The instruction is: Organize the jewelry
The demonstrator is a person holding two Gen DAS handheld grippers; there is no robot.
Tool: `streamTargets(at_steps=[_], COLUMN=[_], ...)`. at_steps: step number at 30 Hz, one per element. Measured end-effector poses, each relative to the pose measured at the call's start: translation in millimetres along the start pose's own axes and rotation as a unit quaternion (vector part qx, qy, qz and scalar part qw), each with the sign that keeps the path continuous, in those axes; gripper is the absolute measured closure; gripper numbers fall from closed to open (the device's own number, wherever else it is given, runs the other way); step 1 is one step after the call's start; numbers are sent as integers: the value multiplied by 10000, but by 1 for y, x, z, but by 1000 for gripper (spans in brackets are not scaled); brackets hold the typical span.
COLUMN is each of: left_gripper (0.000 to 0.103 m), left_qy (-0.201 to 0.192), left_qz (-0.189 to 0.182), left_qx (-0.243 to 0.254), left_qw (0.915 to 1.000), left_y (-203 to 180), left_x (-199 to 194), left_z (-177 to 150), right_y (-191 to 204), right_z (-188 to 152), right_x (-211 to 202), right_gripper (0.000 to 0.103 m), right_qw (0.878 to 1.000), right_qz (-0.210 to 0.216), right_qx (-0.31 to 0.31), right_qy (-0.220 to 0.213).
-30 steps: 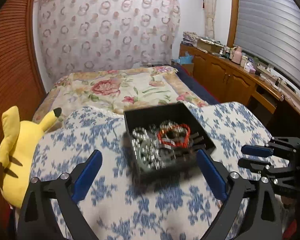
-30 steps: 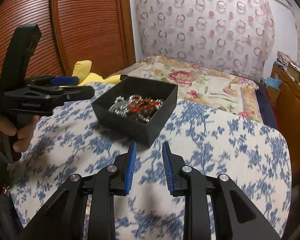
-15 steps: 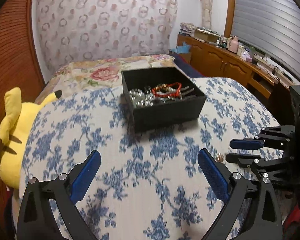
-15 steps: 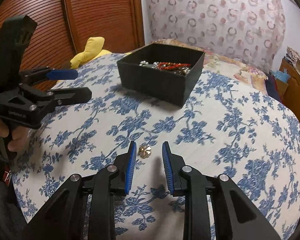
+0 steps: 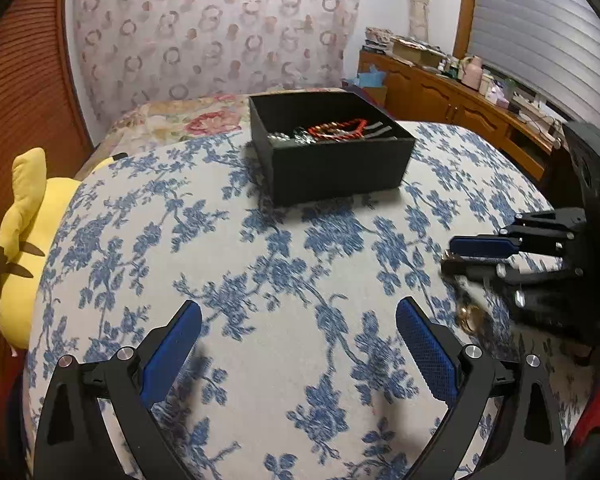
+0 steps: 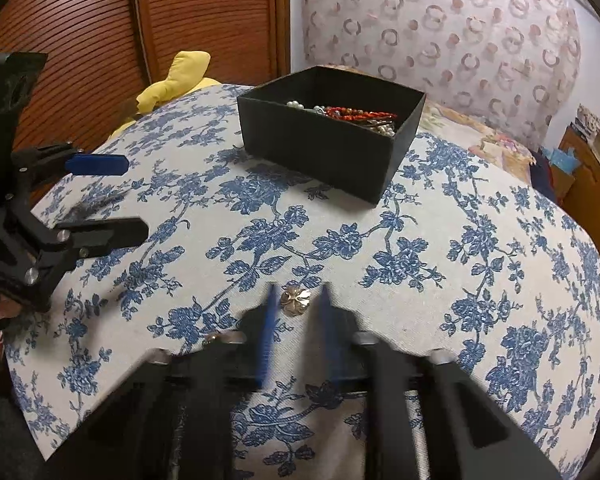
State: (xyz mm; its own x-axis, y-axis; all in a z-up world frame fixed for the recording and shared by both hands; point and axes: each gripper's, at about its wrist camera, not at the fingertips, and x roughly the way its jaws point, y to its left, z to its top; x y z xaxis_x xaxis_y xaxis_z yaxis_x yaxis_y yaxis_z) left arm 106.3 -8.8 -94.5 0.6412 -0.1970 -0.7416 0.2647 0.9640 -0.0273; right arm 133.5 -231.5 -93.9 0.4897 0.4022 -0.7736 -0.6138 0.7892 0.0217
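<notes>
Gold flower-shaped brooch [image 6: 295,300]: lies flat on the blue-flowered tabletop [image 6: 440,220], just ahead of and between the fingers of the right gripper [image 6: 295,298], which are closing around it without yet visibly pressing on it. Roundish piece, no clear long axis. Right hand is much the nearer. Left gripper [image 5: 297,336]: fingers wide apart, empty, hovering off to the side. Black box [image 6: 320,136] of jewelry stands farther back, well apart.

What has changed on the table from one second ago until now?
Both grippers came down toward the cloth. The right gripper reached the small gold flower piece; its fingers are closing around it, not yet pressing. The left gripper stayed open and empty. The black box and its jewelry stayed in place.
</notes>
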Motion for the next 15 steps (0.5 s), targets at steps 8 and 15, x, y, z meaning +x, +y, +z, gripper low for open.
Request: streamTargets(at_steps=[8,15], left_gripper=[9,9], left_qy=[86,75], left_qz=[-175,-432], left_qx=[314,629], left_qw=[9993,9971], left_y=[-35,-65], left_x=[-2,0], left_z=[-7,-4], right_y=[-7,-16], right_z=[-16,-38], right_x=[-30,-57], right_gripper=[86,86], right_qw=[9995,9985], right_qz=[-3,-112], right_qx=[150,338], right_qy=[-268,-426])
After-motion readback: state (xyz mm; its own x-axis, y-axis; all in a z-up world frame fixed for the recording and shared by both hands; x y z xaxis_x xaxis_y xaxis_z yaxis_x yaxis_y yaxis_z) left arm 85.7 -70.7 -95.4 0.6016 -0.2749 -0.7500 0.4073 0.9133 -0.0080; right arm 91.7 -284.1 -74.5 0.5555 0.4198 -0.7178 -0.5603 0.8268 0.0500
